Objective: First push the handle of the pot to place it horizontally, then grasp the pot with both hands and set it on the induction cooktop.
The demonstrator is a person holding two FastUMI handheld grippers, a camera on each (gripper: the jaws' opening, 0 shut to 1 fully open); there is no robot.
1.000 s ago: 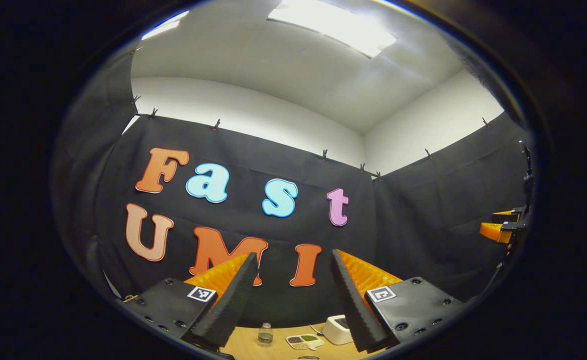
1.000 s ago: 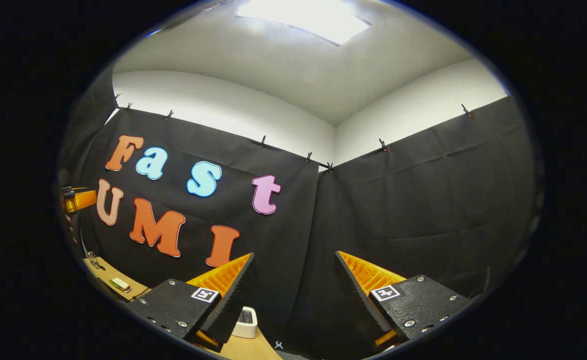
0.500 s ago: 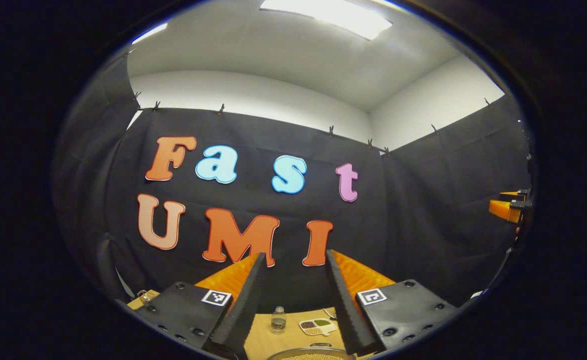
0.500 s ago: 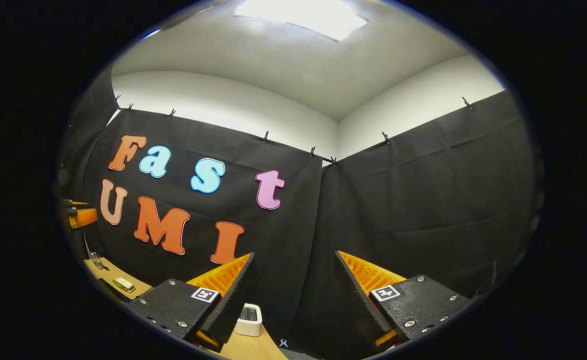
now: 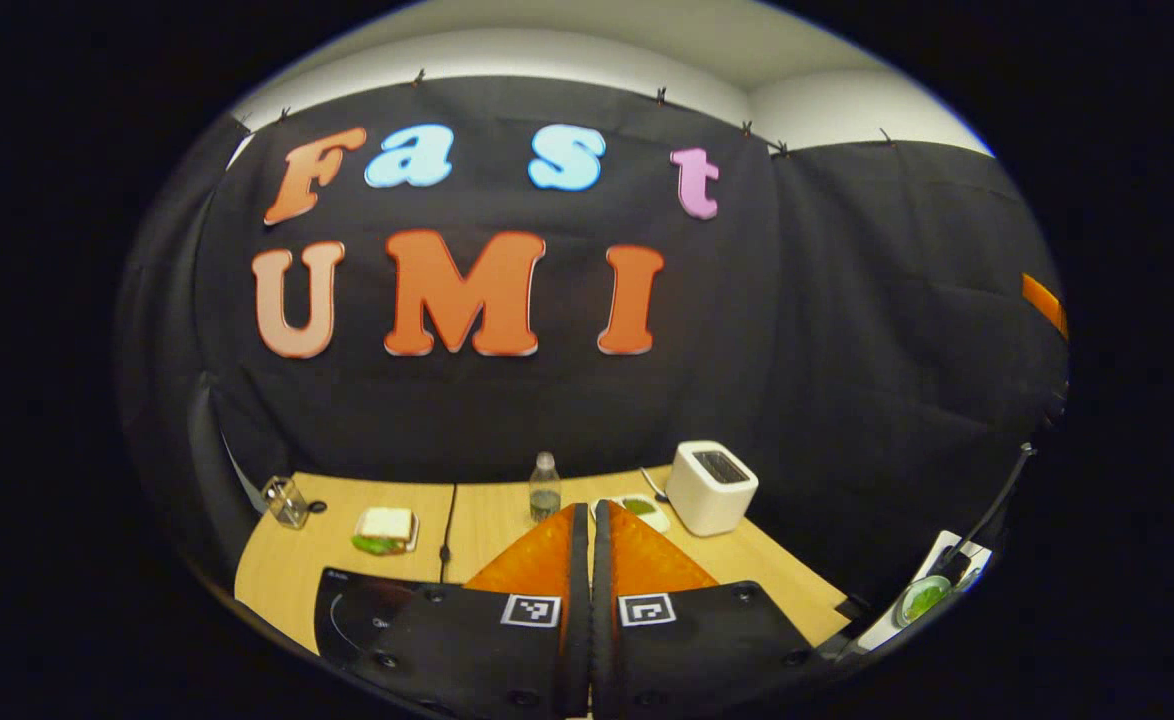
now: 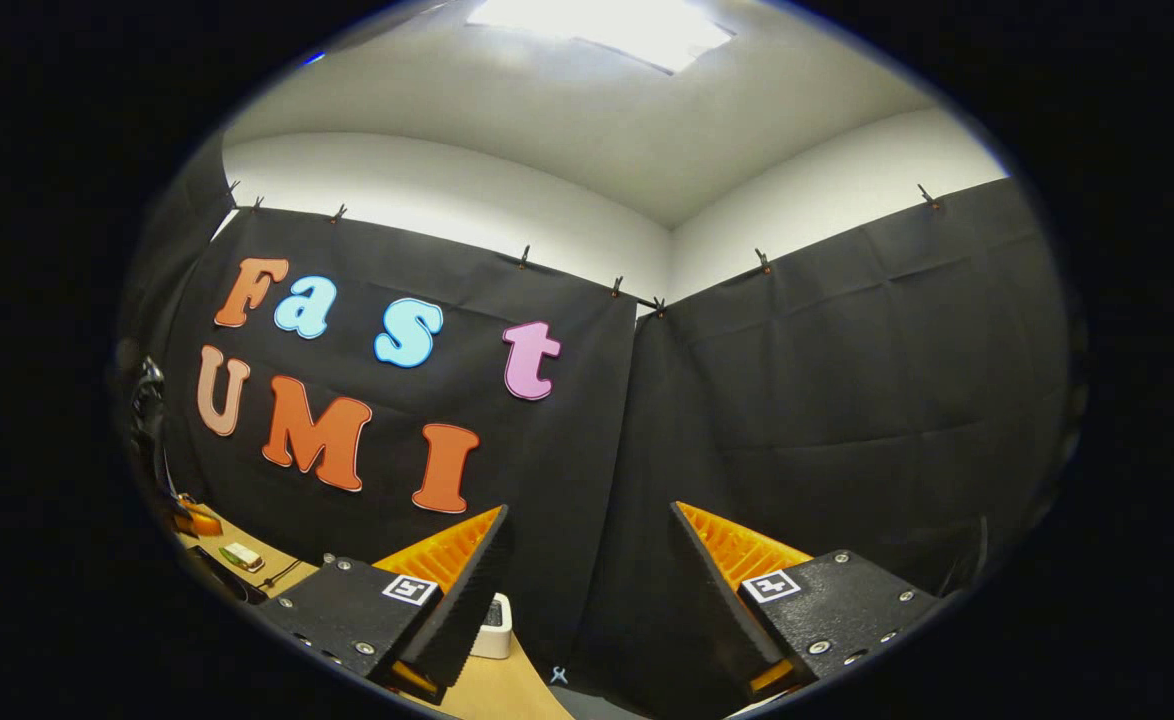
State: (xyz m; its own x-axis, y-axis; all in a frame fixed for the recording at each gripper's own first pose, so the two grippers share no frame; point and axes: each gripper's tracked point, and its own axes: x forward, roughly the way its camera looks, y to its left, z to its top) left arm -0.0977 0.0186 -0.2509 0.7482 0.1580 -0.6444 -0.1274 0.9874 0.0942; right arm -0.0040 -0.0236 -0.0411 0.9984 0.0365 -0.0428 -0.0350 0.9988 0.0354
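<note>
Cooktop (image 5: 352, 620) lies on the table (image 5: 277, 580) at 8 o'clock of my left gripper (image 5: 587, 510), whose fingers are clenched together on nothing. Beyond its tips: bottle (image 5: 545, 485) at 11 o'clock, toaster (image 5: 712, 487) at 2, sandwich (image 5: 385, 528) at 9. My right gripper (image 6: 589, 515) is released, spread wide, facing the wall

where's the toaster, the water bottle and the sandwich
toaster (image 5: 711, 488): left gripper view, front face
water bottle (image 5: 545, 489): left gripper view, middle of body
sandwich (image 5: 385, 527): left gripper view, top bread slice
</note>
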